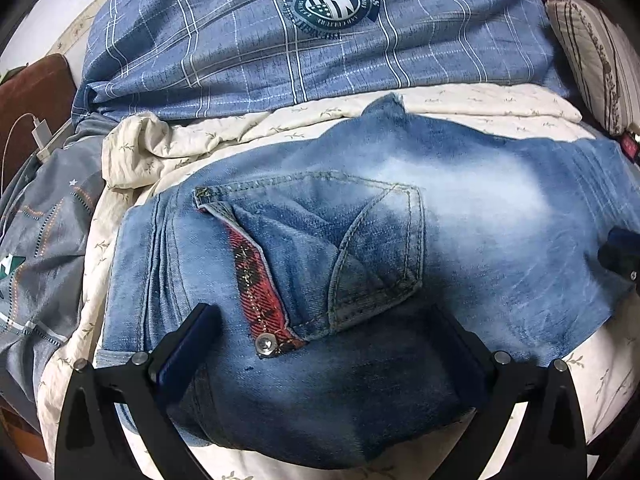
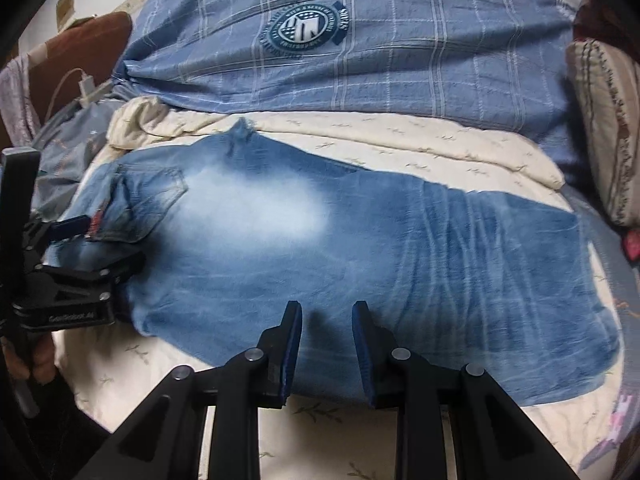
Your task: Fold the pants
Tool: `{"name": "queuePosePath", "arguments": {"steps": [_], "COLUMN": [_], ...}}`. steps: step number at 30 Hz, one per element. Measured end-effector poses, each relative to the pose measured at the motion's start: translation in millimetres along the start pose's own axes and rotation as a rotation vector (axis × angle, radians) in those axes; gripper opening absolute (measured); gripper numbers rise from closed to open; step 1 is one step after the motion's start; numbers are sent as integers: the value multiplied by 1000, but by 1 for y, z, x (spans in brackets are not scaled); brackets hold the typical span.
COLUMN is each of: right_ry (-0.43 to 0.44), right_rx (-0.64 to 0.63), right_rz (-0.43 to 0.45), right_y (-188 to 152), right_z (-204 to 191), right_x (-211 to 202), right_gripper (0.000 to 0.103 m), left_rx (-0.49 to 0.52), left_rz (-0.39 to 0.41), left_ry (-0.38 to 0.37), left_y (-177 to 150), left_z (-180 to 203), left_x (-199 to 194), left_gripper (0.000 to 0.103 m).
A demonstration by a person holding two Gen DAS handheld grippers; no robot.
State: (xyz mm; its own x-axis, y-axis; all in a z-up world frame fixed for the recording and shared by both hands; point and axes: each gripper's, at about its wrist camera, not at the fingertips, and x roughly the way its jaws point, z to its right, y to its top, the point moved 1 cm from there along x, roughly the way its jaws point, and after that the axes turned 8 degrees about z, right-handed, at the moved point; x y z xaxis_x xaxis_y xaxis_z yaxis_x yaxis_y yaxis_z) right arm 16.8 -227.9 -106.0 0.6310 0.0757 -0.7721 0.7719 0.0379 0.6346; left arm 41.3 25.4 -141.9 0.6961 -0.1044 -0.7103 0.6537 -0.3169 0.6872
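Looking down on the jeans [image 1: 480,220], spread flat on the cream sheet [image 1: 480,100] just on the near side of the plaid duvet [image 1: 240,40], long axis running alongside the duvet's edge. Appears halved lengthwise already, one leg over the other, with the back pocket [image 1: 376,240] and its red plaid trim [image 1: 256,280] facing up; so, by judgement, only the crosswise folds left to make.

Planting the left gripper [image 1: 326,312] on the waist end, at the edge of the denim farthest from the duvet. Jaws spread wide, one finger on each side of the pocket's lower corner, tips down on the cloth, nothing pinched between the pads as far as can be told. Most likely set there as an anchor, pinning the thick waistband so that end does not slide when the legs get lifted.

Hanging the right gripper [image 2: 326,308] farther along that same far-from-the-duvet edge, toward the leg hems. Jaws drawn to a narrow gap, empty, with flat denim showing between them. Probably narrowed in readiness to nip both layers at the edge, since a wide gap would gather loose cloth and wrinkle the fold.
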Motion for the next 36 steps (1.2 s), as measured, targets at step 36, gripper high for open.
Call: {"name": "queuePosePath", "arguments": {"steps": [36], "right_ry": [-339], "right_rx": [32], "right_rz": [20], "right_y": [1], "right_z": [45], "right_x": [-3], "right_gripper": [29], "left_rx": [19], "left_rz": [-6], "left_ry": [3], "left_y": [-1], "left_z": [3], "left_x": [4], "left_gripper": [103]}}
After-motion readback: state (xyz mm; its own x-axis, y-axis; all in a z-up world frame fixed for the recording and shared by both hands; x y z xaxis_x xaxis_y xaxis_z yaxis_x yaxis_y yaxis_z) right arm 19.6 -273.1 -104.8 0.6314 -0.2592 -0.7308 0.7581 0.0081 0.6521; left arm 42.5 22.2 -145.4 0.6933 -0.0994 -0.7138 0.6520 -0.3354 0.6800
